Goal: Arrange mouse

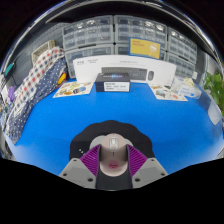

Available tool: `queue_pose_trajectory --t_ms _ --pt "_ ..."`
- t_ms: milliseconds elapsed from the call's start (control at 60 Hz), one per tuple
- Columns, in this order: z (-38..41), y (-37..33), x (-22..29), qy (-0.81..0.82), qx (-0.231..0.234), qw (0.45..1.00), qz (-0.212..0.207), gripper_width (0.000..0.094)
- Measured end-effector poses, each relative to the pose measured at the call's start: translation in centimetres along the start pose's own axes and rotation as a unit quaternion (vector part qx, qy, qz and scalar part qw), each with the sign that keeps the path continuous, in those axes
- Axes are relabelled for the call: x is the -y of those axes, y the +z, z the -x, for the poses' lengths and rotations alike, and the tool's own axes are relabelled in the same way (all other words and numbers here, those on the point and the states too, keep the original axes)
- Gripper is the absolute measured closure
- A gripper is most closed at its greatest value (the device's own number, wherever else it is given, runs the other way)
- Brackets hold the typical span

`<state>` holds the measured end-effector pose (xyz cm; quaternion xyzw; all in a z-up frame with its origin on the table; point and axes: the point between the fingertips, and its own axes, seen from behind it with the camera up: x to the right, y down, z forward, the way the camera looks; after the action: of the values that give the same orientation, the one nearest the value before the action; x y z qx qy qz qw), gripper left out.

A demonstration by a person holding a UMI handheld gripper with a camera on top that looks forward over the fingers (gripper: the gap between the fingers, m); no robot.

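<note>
A pale grey computer mouse with a pink mark on its back lies lengthwise between my fingers, its front pointing away from me. My gripper is shut on the mouse, with the magenta pads pressing on both of its sides. Under and around the mouse shows a dark grey rounded mouse mat, which lies on the blue table. Whether the mouse rests on the mat or hangs just above it I cannot tell.
A long white carton stands at the back of the table. Leaflets lie to its left and right. A chequered cloth hangs at the left and a green plant stands at the right. Shelves line the wall behind.
</note>
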<state>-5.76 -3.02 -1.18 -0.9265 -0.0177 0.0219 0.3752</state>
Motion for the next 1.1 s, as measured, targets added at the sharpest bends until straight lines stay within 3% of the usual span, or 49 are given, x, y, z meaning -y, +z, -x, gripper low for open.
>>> queue_pose_trajectory --t_ms 367,417,483,600,683,917,1100 --pt "0.1 0.4 0.0 0.005 -0.01 1.0 -0.02 0.0427" --pt "0.7 0.2 -0.2 0.002 0.001 1.0 -0.009 0.0286" --pt "0.7 -0.2 -0.3 -0.013 -0.006 1.0 0.009 0.0188" --pt "1.4 -2.8 1.1 -0.042 -0.019 0.999 0.002 0.0187" --pt "2.5 -5.8 2.8 -0.031 -0.013 0.999 -0.021 0.0112" --pt "5.1 -16.0 6.3 -0.01 -0.011 0.995 -0.094 0.0109" --pt "6.0 -21.8 6.2 -0.002 -0.012 0.993 -0.122 0.0112"
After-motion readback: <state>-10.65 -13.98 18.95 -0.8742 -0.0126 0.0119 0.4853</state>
